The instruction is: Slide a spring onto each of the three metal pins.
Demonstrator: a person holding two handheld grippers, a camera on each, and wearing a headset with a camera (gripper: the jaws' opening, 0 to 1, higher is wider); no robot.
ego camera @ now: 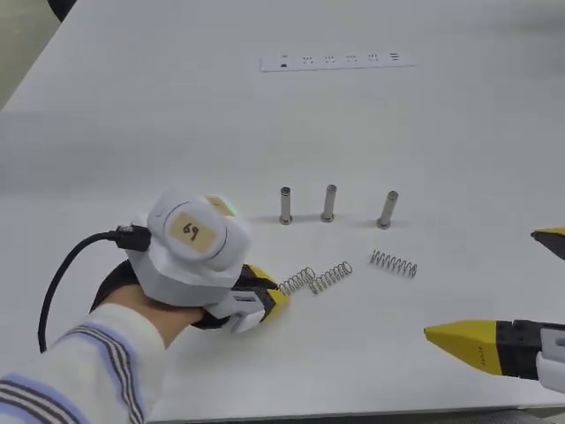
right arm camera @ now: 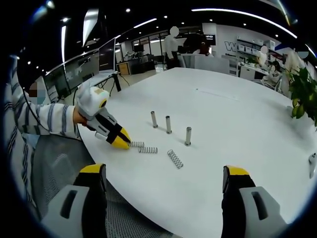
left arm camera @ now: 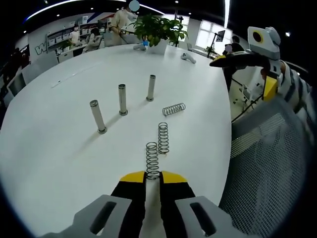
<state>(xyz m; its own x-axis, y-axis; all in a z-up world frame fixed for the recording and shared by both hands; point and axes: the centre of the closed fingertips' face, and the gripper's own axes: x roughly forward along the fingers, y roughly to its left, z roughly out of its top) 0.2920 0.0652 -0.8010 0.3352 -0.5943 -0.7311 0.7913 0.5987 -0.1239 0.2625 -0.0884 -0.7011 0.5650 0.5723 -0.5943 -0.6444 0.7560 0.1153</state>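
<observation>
Seeing left gripper (left arm camera: pixel 153 174) pinched nearly closed on nearest spring (left arm camera: pixel 152 157), grip end hidden between tips; right gripper (right arm camera: pixel 163 173) spread wide, empty, cut off at head view's edge; other two springs (left arm camera: pixel 163 138) lying loose on white table (left arm camera: pixel 49 163) just before three bare upright pins (left arm camera: pixel 122 99).

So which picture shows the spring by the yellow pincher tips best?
The left gripper view. The nearest spring lies straight ahead, coils clear, its end between the jaw tips of the left gripper. The head view shows it small beside that gripper; the right gripper view shows it tiny and far off.
</observation>
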